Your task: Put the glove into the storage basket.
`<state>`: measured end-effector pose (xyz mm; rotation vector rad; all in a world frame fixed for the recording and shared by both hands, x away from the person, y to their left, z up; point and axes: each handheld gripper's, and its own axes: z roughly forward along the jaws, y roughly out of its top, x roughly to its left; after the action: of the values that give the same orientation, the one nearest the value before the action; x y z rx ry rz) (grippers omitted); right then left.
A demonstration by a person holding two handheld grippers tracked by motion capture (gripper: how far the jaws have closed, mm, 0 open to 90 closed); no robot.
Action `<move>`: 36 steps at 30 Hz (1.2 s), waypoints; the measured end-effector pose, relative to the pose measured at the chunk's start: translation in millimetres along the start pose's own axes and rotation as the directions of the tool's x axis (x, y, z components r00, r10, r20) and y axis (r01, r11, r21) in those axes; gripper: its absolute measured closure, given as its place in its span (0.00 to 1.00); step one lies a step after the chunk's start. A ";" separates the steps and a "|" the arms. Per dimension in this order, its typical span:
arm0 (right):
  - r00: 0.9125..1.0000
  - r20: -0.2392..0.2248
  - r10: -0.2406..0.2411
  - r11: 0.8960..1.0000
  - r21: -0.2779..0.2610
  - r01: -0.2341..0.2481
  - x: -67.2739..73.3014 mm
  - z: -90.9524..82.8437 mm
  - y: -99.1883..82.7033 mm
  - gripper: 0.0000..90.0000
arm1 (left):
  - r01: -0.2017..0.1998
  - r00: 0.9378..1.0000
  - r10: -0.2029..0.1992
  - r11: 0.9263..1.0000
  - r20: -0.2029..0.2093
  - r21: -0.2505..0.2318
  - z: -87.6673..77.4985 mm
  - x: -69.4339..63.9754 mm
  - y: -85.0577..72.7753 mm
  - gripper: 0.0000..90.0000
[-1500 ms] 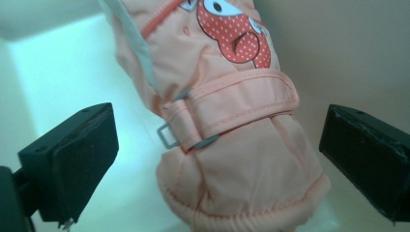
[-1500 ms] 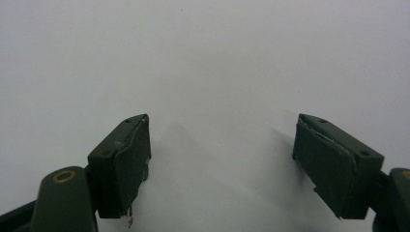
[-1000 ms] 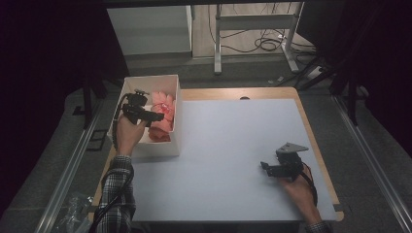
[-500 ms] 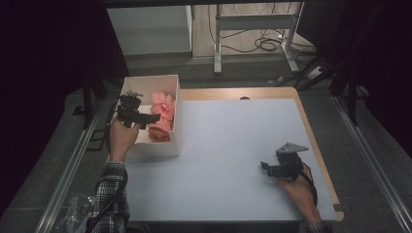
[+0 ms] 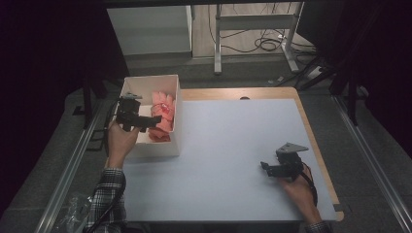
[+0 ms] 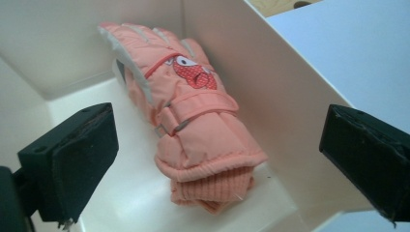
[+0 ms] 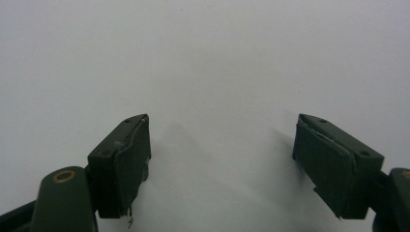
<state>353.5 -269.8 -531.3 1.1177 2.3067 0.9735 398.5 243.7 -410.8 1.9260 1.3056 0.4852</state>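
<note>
Left gripper (image 5: 154, 121) has drawn back over the box (image 5: 176, 116).

Pale tabletop (image 5: 228, 145) with wood edging, metal stand (image 5: 252, 29) behind — cables (image 5: 262, 46), perhaps

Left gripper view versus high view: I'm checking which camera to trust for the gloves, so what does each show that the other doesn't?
Left gripper view alone: the red cartoon patch and strap on the top pink glove, the knit cuffs, and the left gripper's fingers spread wide with the gloves between them, untouched.

High view alone: the right gripper low over the bare table, both hands, and the floor beyond.

Both: pink gloves lying against the inner wall of the white box.
</note>
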 end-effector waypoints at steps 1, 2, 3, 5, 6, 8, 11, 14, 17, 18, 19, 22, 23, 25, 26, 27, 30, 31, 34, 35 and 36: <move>1.000 0.000 0.000 1.000 0.000 0.000 0.0 0.0 0.0 0.24 | 0.001 1.000 -0.001 1.000 0.005 -0.001 -0.7 -0.9 -0.6 0.01; 1.000 0.000 0.000 1.000 0.000 0.000 0.0 0.0 0.0 0.24 | -0.002 1.000 0.002 1.000 0.010 0.000 -1.2 -1.7 -1.3 0.01; 1.000 0.000 0.000 1.000 0.000 0.000 0.0 0.0 0.0 0.24 | -0.003 1.000 0.003 1.000 0.011 -0.001 -1.8 -2.7 -2.1 0.01; 1.000 0.000 -0.001 1.000 0.002 0.001 0.0 -0.2 0.0 0.24 | -0.012 1.000 0.012 1.000 0.016 -0.001 -3.1 -4.6 -4.0 0.01; 1.000 0.000 -0.001 1.000 0.002 0.001 0.0 -0.2 0.1 0.24 | -0.016 1.000 0.015 1.000 0.018 0.001 -4.0 -5.6 -4.9 0.01; 1.000 0.000 -0.001 1.000 0.002 0.001 0.0 -0.2 0.0 0.24 | -0.018 1.000 0.018 1.000 0.019 -0.006 -6.0 -7.5 -7.0 0.01; 1.000 0.000 -0.001 1.000 0.002 0.001 0.0 -0.2 0.0 0.24 | -0.023 0.999 0.023 1.000 0.024 -0.015 -9.3 -10.1 -10.1 0.01; 1.000 0.001 -0.001 1.000 0.002 0.001 0.0 -0.2 0.0 0.24 | -0.031 0.999 0.032 0.999 0.027 -0.021 -12.4 -12.6 -12.8 0.01; 1.000 0.001 -0.001 1.000 0.002 0.001 0.0 -0.2 0.0 0.24 | -0.038 0.999 0.039 0.999 0.032 -0.028 -15.1 -15.8 -15.4 0.01; 1.000 0.001 -0.001 1.000 0.002 0.001 0.0 -0.2 0.1 0.24 | -0.041 0.999 0.042 0.999 0.035 -0.029 -15.7 -17.1 -16.4 0.01; 1.000 0.001 0.000 1.000 0.003 0.000 0.1 -0.3 0.1 0.24 | -0.043 0.998 0.044 0.999 0.037 -0.030 -16.2 -18.6 -17.5 0.01; 1.000 0.000 0.001 1.000 0.003 -0.001 0.2 -0.3 0.1 0.24 | -0.056 0.997 0.057 0.998 0.043 -0.028 -16.9 -22.9 -20.9 0.01; 1.000 0.000 0.000 1.000 0.002 0.000 0.1 -0.3 0.1 0.24 | -0.062 0.997 0.063 0.998 0.044 -0.028 -17.0 -24.1 -22.0 0.01; 1.000 0.000 0.001 1.000 0.003 -0.001 0.3 -0.3 0.1 0.24 | -0.067 0.997 0.069 0.997 0.045 -0.028 -17.3 -26.8 -24.4 0.01; 1.000 0.001 0.002 1.000 0.003 -0.002 0.3 -0.3 0.1 0.24 | -0.070 0.996 0.071 0.997 0.048 -0.028 -17.4 -28.0 -25.8 0.01; 1.000 0.002 -0.001 1.000 0.002 0.001 0.1 -0.3 0.1 0.24 | -0.070 0.996 0.071 0.997 0.051 -0.030 -17.5 -29.3 -27.2 0.01; 1.000 0.001 -0.003 1.000 0.000 0.003 0.0 -0.2 0.1 0.24 | -0.072 0.995 0.075 0.997 0.063 -0.037 -18.2 -32.7 -31.9 0.01; 1.000 0.002 -0.003 1.000 0.000 0.003 0.0 -0.2 0.1 0.24 | -0.074 0.995 0.076 0.997 0.066 -0.040 -18.3 -33.9 -33.5 0.01; 1.000 0.001 -0.002 1.000 0.001 0.002 0.1 -0.3 0.1 0.24 | -0.085 0.994 0.087 0.996 0.064 -0.038 -18.8 -37.1 -38.3 0.01; 1.000 0.001 -0.002 1.000 0.001 0.002 0.1 -0.3 0.1 0.24 | -0.087 0.994 0.089 0.996 0.066 -0.037 -19.2 -37.9 -39.8 0.01; 1.000 0.001 -0.005 1.000 0.002 0.005 -0.1 -0.2 0.1 0.24 | -0.086 0.994 0.088 0.996 0.068 -0.037 -19.7 -39.1 -41.3 0.01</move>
<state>353.5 -269.9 -531.1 1.1127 2.3090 0.9693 343.6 223.9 -425.4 1.9599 1.1660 0.4761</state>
